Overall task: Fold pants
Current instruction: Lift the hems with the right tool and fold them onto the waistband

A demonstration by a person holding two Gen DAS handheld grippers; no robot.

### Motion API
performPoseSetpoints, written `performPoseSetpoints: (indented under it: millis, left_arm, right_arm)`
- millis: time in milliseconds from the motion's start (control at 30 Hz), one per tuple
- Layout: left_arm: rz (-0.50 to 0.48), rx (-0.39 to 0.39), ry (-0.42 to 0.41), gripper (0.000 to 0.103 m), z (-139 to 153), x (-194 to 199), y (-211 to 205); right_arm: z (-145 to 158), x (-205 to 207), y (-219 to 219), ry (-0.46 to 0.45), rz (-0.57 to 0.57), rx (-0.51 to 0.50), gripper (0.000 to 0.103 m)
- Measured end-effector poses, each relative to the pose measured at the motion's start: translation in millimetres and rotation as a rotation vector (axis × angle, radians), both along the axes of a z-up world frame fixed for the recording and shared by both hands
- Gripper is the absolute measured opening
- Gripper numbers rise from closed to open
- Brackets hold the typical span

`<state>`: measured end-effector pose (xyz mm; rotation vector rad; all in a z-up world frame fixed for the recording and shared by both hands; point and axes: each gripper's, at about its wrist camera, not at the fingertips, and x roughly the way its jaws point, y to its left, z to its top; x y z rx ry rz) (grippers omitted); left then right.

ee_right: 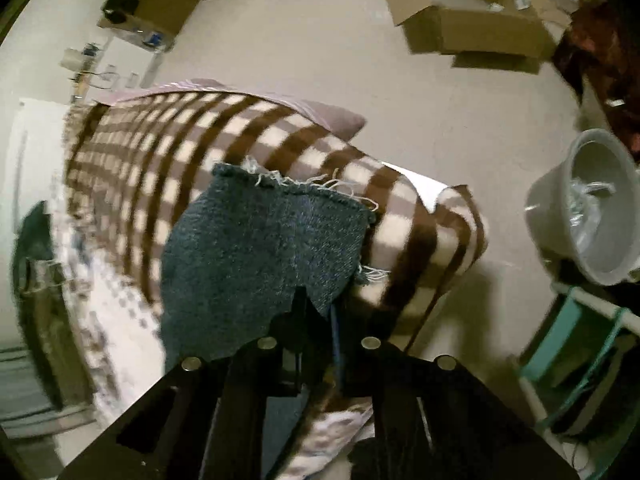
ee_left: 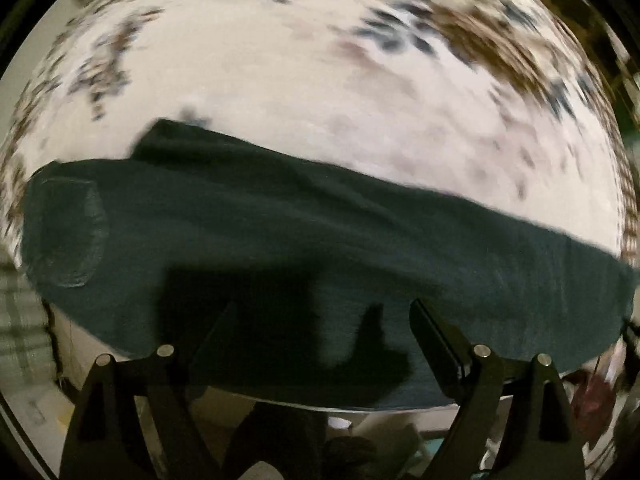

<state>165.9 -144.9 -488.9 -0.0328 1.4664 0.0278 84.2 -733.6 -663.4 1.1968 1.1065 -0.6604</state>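
While the left gripper (ee_left: 320,320) hangs released above the pants (ee_left: 280,232) on the blurred blanket (ee_left: 320,80), the right gripper (ee_right: 316,308) clenches their frayed hem, its tips half hidden.

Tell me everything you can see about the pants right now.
The pants are dark blue-green denim, lying stretched across a patterned blanket in the left wrist view, with a stitched back pocket showing at the left end. The left gripper hovers open above them, casting a shadow on the cloth. In the right wrist view, a leg end with a frayed, threadbare hem is pinched in the shut right gripper over a brown checked blanket.
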Motion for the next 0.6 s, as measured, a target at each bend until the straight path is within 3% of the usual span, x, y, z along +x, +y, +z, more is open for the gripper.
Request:
performPoseSetpoints:
  millis: [67,100,133,267,333,400,500,567,600]
  left_arm:
    - [-0.045,-0.004,0.011,0.088,-7.9,-10.2,-12.3]
    - [-0.069,-0.002,0.018,0.088,-14.6,-12.2,-18.3]
    - [-0.088,0.001,0.029,0.088,-21.4,-13.3,-23.0]
    - [-0.095,-0.006,0.013,0.098,-31.6,-14.4,-19.6]
    - [-0.092,-0.011,0.011,0.103,-31.8,-14.5,-16.5]
    - [-0.084,-0.016,0.008,0.103,-34.6,-17.4,-11.6]
    - [-0.079,-0.009,-0.009,0.103,-29.5,-17.5,0.6]
    - [-0.079,-0.001,-0.033,0.103,-33.0,-24.5,-13.8]
    - [-0.083,0.0,-0.036,0.103,-33.3,-28.8,-15.2]
  right_arm:
    - [-1.3,-14.5,-2.5,-0.085,-0.021,0.063,0.034]
    - [-5.5,-21.3,-1.8,-0.139,-0.031,0.105,0.049]
    - [-11.4,-26.6,-0.2,-0.161,-0.04,0.125,0.054]
    - [-31.5,-33.9,4.9,-0.242,-0.065,0.124,0.056]
    - [-32.2,-35.2,3.7,-0.345,-0.096,0.094,0.056]
    - [-37.0,-33.4,-0.3,-0.447,-0.128,0.094,0.056]
    - [-51.7,-18.7,-1.7,-0.505,-0.126,0.084,0.056]
    - [-58.0,-6.2,-2.2,-0.532,-0.138,0.085,0.052]
    - [-59.4,-3.9,-3.5,-0.535,-0.142,0.085,0.039]
